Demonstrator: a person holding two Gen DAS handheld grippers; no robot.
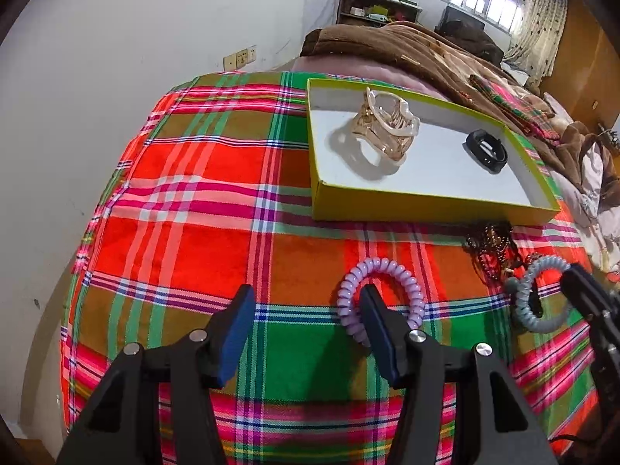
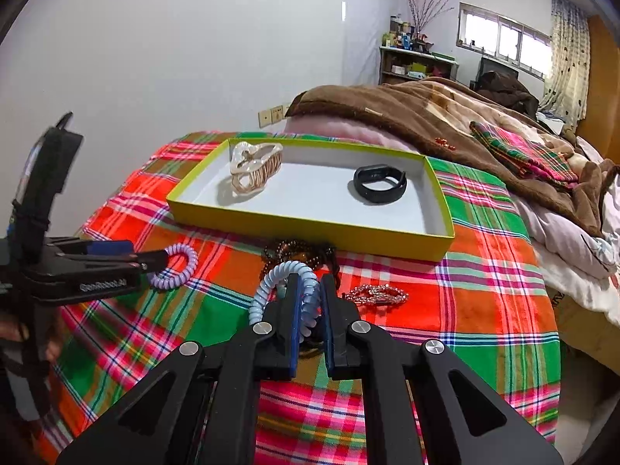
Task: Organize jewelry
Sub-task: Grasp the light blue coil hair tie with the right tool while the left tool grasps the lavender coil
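My right gripper (image 2: 310,281) is shut on a pale blue coil hair tie (image 2: 271,275), held just above the plaid cloth. The same tie (image 1: 538,310) and gripper (image 1: 573,283) show at the right edge of the left wrist view. My left gripper (image 1: 308,298) is open, and its right finger sits inside the loop of a purple coil hair tie (image 1: 348,283) lying on the cloth. A yellow-green box (image 1: 426,201) behind them holds a pearly hair claw (image 1: 387,124) and a black band (image 1: 486,151).
A brown bead necklace (image 2: 298,250) lies at the box's front wall and a pink beaded bracelet (image 2: 376,294) lies to its right. A brown blanket (image 2: 426,128) is heaped behind the box. The plaid cloth (image 2: 484,271) drops off at the left, beside a white wall.
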